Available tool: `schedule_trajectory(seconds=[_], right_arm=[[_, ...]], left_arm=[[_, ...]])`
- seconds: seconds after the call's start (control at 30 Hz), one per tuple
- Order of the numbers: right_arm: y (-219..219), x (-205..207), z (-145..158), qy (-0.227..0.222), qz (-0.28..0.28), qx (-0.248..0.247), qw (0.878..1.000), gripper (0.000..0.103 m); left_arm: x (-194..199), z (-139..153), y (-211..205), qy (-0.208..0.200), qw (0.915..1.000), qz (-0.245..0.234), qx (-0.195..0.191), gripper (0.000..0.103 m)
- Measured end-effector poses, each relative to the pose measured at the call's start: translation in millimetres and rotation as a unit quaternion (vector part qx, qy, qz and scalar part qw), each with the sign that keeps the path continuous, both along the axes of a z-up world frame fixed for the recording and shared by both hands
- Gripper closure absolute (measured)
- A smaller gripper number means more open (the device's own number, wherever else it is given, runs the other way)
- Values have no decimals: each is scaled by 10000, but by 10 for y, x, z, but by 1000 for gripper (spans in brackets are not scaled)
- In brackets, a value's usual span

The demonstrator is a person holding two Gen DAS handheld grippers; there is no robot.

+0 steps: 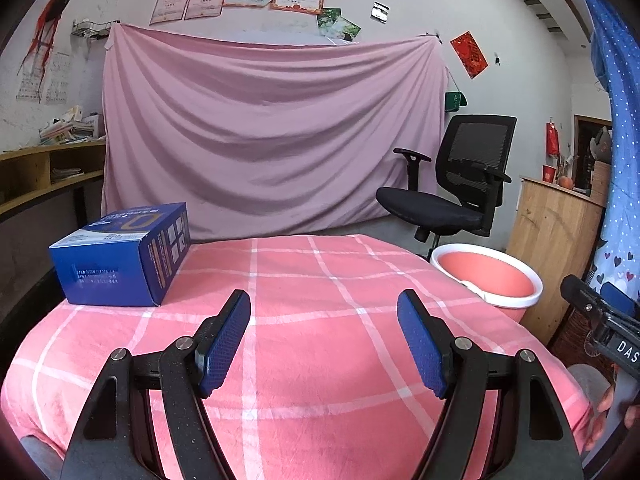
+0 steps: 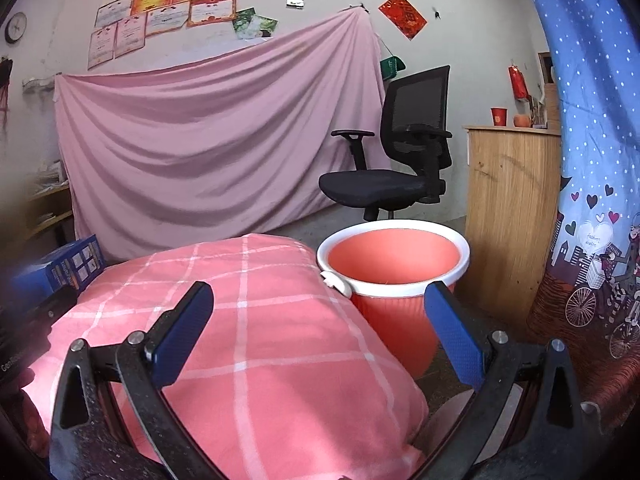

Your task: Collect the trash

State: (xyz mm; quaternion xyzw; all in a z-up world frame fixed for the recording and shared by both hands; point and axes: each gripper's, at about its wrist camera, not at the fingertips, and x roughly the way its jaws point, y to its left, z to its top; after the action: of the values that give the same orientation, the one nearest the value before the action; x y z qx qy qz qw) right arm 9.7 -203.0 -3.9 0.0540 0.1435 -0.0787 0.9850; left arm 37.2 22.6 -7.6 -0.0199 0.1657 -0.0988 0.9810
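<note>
A blue cardboard box lies on the far left of the table with the pink checked cloth; it also shows at the left edge of the right wrist view. A pink bucket with a white rim stands beside the table's right side, and looks empty in the right wrist view. My left gripper is open and empty above the cloth, right of the box. My right gripper is open and empty over the table's right edge, in front of the bucket; it also shows in the left wrist view.
A black office chair stands behind the bucket. A wooden cabinet with a red cup is to its right. A blue patterned curtain hangs at the far right. A pink sheet covers the back wall. Wooden shelves stand at the left.
</note>
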Motion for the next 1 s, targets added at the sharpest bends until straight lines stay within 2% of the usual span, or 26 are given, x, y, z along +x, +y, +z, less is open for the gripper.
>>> schedule_trajectory(seconds=[0.37, 1.0], right_arm=[[150, -113, -16, -46, 91, -108, 9999, 0], [188, 47, -160, 252, 178, -218, 9993, 0]], left_arm=[[-209, -29, 75, -62, 9999, 74, 87, 33], [-173, -61, 116, 27, 9997, 239, 36, 33]])
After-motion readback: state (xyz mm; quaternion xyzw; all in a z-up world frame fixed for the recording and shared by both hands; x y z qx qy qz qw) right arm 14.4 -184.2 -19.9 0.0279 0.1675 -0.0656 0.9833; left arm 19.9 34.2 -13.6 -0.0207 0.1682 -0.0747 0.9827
